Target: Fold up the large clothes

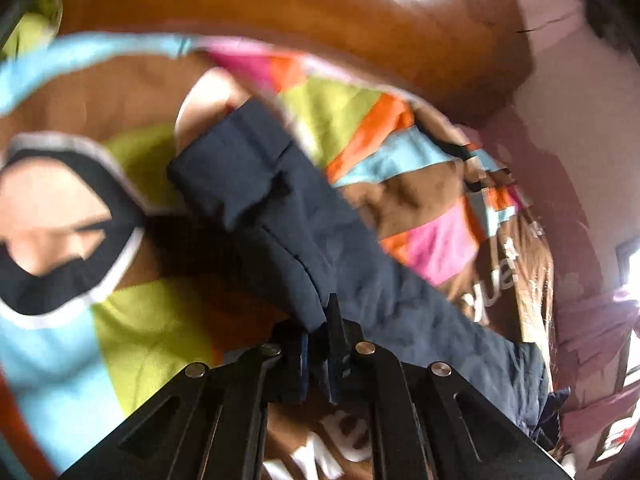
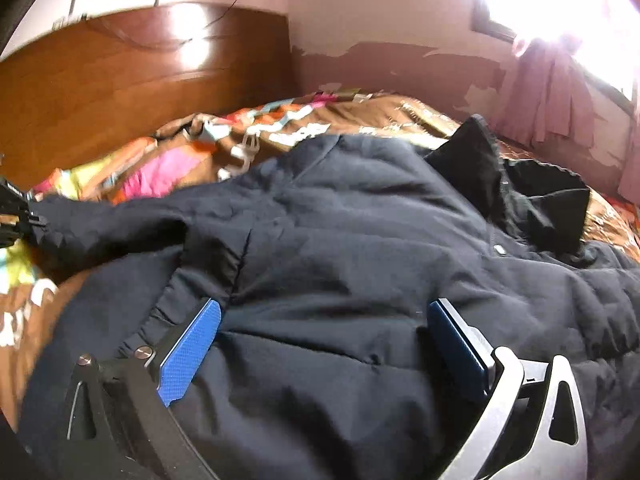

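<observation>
- One dark navy padded jacket (image 2: 340, 240) lies spread over the bed (image 2: 380, 112), on a patchwork bedcover (image 1: 360, 112) of brown, pink, orange, lime and pale blue, with the wooden headboard (image 2: 120, 76) beyond it.
- Its body fills the ground directly under and ahead of the right tool (image 2: 324, 320), with the black collar (image 2: 492, 184) ahead and to that tool's right.
- Its sleeve (image 1: 272, 184) is the long part that matters: it runs straight out ahead of the left tool (image 1: 320, 320) towards the cuff, and in the right wrist view it stretches leftward from the shoulder seam to that same tool at the frame's edge.
- That left tool is clamped tight on a fold of the sleeve (the blue pads nearly meet around the cloth).
- The right tool stands spread wide, gripping nothing, a blue pad (image 2: 192, 352) resting on the jacket to either side.
- My judgement: the left hand is nearer the sleeve, so carrying it across towards the body falls to it.
</observation>
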The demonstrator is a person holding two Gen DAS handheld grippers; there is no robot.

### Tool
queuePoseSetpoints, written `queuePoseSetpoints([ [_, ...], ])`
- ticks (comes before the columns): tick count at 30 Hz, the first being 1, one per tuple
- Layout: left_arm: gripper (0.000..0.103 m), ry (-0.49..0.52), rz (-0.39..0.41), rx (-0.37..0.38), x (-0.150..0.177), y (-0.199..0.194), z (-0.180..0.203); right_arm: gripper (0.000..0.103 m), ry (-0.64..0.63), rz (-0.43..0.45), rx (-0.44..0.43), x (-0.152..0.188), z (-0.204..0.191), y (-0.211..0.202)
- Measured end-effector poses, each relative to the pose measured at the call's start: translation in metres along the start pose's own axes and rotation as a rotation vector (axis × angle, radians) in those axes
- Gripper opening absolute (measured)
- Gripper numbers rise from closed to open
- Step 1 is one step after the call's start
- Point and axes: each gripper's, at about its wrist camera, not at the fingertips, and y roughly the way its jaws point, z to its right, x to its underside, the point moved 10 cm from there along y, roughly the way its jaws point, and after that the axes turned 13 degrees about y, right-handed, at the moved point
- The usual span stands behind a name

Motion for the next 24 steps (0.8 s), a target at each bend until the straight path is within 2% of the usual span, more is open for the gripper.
queuePoseSetpoints([
  [3, 0.006, 0.066, 0.075, 0.026, -0.016, -0.03, 0.027, 0.102, 0.041, 0.031, -0.023, -0.008, 0.006, -0.025],
  [7, 0.006, 0.186, 0.175, 0.081, -0.031, -0.077, 0.073, 0.102, 0.029, 0.051, -0.039, -0.02, 0.014, -0.058],
  [10, 0.006, 0.324, 0.262, 0.114, -0.035, -0.116, 0.121, 0.102, 0.026, 0.073, -0.017, -0.029, 0.027, -0.083],
  [13, 0.006, 0.486, 0.348, 0.154, -0.026, -0.155, 0.177, 0.102, 0.074, 0.094, 0.009, -0.033, 0.05, -0.106],
  [16, 0.006, 0.657, 0.396, 0.22, 0.0, -0.186, 0.238, 0.102, 0.131, 0.104, 0.029, -0.03, 0.073, -0.12],
  [19, 0.006, 0.787, 0.424, 0.28, 0.03, -0.207, 0.284, 0.102, 0.169, 0.106, 0.059, -0.023, 0.099, -0.131],
  [22, 0.006, 0.887, 0.412, 0.369, 0.068, -0.221, 0.325, 0.102, 0.181, 0.138, 0.116, -0.019, 0.127, -0.147],
  [24, 0.005, 0.97, 0.372, 0.438, 0.105, -0.223, 0.352, 0.102, 0.191, 0.166, 0.137, -0.019, 0.144, -0.16],
])
